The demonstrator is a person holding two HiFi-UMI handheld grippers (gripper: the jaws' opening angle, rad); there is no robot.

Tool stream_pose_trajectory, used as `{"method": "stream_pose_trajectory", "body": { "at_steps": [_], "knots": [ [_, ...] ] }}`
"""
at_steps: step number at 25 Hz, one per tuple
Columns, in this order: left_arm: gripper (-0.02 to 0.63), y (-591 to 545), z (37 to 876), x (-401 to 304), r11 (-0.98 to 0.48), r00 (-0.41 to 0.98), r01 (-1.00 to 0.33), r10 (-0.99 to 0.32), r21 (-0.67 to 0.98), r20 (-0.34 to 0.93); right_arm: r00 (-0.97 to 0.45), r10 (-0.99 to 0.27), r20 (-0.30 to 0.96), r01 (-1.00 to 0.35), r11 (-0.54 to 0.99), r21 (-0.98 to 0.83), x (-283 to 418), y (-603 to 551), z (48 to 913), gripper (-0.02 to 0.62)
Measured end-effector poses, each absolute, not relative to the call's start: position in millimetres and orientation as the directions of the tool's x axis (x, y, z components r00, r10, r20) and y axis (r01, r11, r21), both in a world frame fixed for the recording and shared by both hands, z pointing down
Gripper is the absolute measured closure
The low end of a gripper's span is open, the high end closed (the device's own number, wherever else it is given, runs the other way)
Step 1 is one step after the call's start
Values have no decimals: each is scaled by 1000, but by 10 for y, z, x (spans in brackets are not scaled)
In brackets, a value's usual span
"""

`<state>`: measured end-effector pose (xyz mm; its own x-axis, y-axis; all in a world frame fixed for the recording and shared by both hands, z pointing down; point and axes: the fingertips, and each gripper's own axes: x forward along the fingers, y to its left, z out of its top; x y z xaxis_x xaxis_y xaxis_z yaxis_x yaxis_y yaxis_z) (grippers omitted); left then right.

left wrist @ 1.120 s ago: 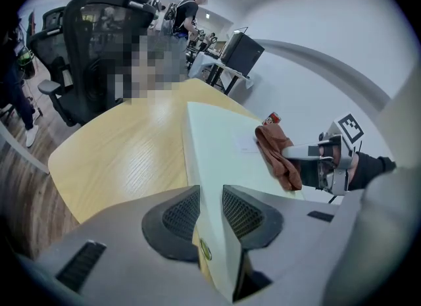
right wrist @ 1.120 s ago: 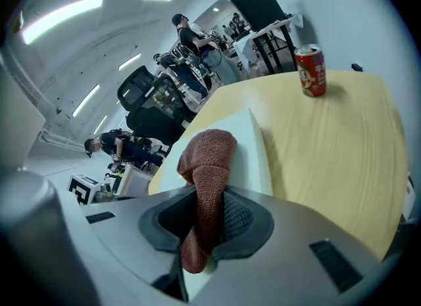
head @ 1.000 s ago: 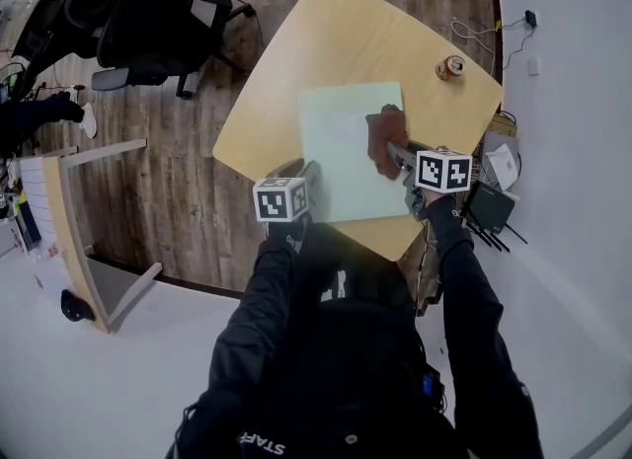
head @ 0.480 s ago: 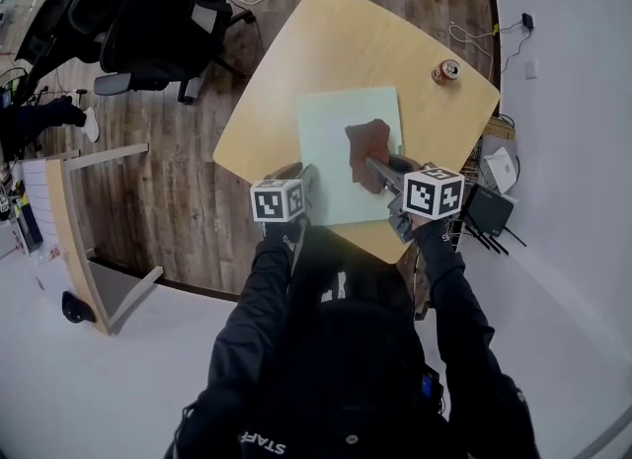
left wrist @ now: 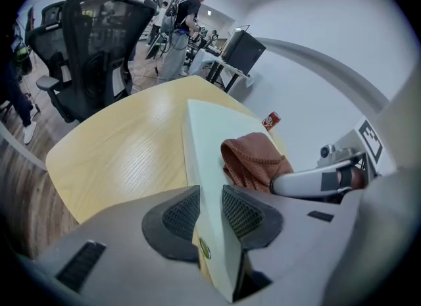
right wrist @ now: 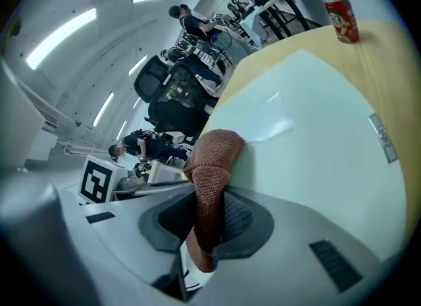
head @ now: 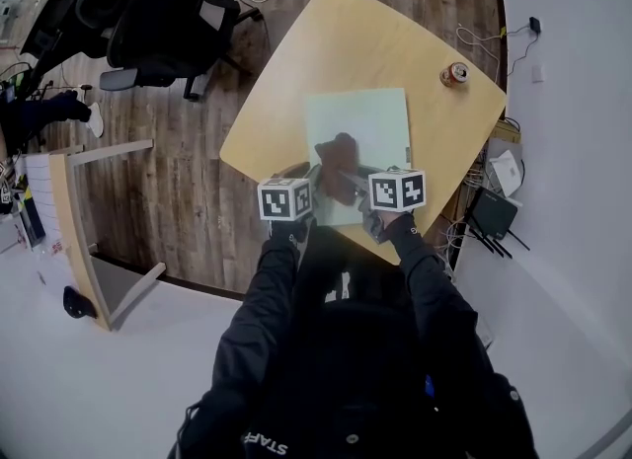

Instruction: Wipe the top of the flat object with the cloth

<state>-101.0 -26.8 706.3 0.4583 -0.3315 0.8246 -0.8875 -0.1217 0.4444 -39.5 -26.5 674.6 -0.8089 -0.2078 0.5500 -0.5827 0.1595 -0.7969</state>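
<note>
- Rust-brown cloth [head: 338, 156] lies bunched on the near-left part of the pale green flat board [head: 373, 116], which sits on the wooden table [head: 336, 33].
- Clenched on a fold of it is the right gripper [right wrist: 212, 216], pressing it onto the board's top.
- At the board's near edge the left gripper [left wrist: 210, 209] pinches the rim, steadying it.
- Looks like mid-wipe to me, with the far and right parts yet to be covered.
- The next stroke wants the cloth dragged flat toward the can [head: 453, 74] side, with the left grip firm so the board doesn't skid.
</note>
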Motion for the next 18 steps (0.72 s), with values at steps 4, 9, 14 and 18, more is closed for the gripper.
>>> {"method": "stream_pose_trajectory", "body": {
  "at_steps": [4, 9, 14, 18],
  "knots": [
    [482, -269, 7059, -1016, -124, 461, -886, -328, 446, 825, -774, -219, 594, -629, 152, -763, -173, -278, 6838, 506],
    [482, -255, 7058, -1013, -126, 463, -885, -323, 447, 825, -744, -237, 625, -664, 150, -733, 118, -305, 6858, 506],
    [482, -253, 7065, -1023, -128, 459, -888, -320, 442, 829, -688, -281, 669, -717, 124, -686, 537, -355, 6890, 506],
    [482, -252, 7066, -1009, -129, 460, -887, -321, 443, 828, -657, -314, 686, -741, 102, -663, 846, -375, 6877, 505]
  ]
}}
